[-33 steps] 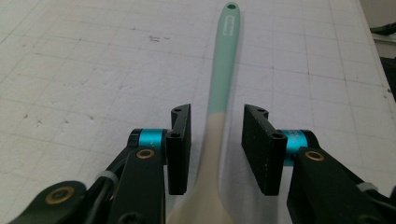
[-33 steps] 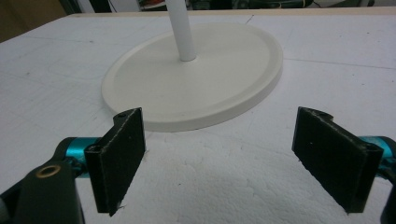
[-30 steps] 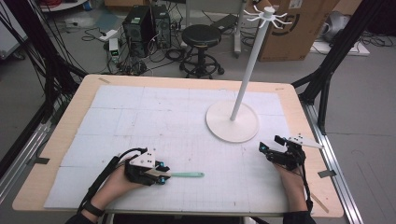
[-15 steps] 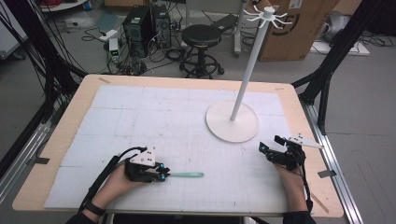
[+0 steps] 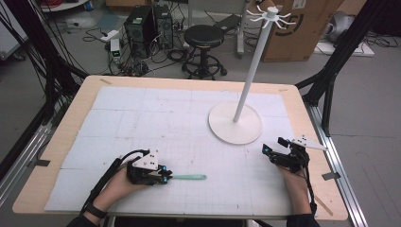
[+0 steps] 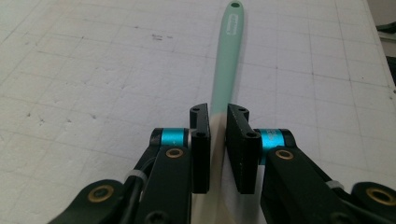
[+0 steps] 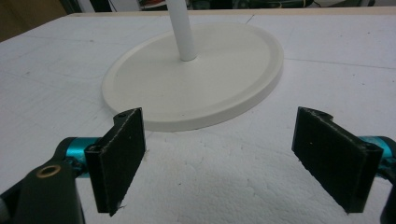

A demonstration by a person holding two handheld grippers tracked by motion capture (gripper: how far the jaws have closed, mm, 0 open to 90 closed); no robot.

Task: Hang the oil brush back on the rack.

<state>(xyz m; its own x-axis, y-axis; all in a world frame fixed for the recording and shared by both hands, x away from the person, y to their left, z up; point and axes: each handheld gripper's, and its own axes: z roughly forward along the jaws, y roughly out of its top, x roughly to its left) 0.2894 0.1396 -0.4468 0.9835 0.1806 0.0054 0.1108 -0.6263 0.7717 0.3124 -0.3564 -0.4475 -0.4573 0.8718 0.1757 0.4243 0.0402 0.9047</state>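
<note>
A mint-green utensil [image 5: 189,177] lies flat on the white foam sheet near the table's front edge, its handle pointing right. My left gripper [image 5: 165,176] is shut on its pale near end. In the left gripper view the two pads squeeze the utensil [image 6: 226,56] between them at the left gripper [image 6: 218,112], and the green handle runs away to a hole at its tip. My right gripper [image 5: 274,144] rests at the front right, open with nothing between its pads. From the right gripper [image 7: 219,114] the round base of the white stand [image 7: 196,84] lies just ahead.
The white stand [image 5: 222,130] has a tall pole topped with several hook arms, right of centre. The foam sheet [image 5: 142,113] covers most of the wooden table. A stool [image 5: 203,35], computer towers [image 5: 142,23] and a cardboard box [image 5: 293,28] stand behind the table.
The left gripper's jaws have drawn in onto the utensil's end. Both hands and the utensil stay where they were.
</note>
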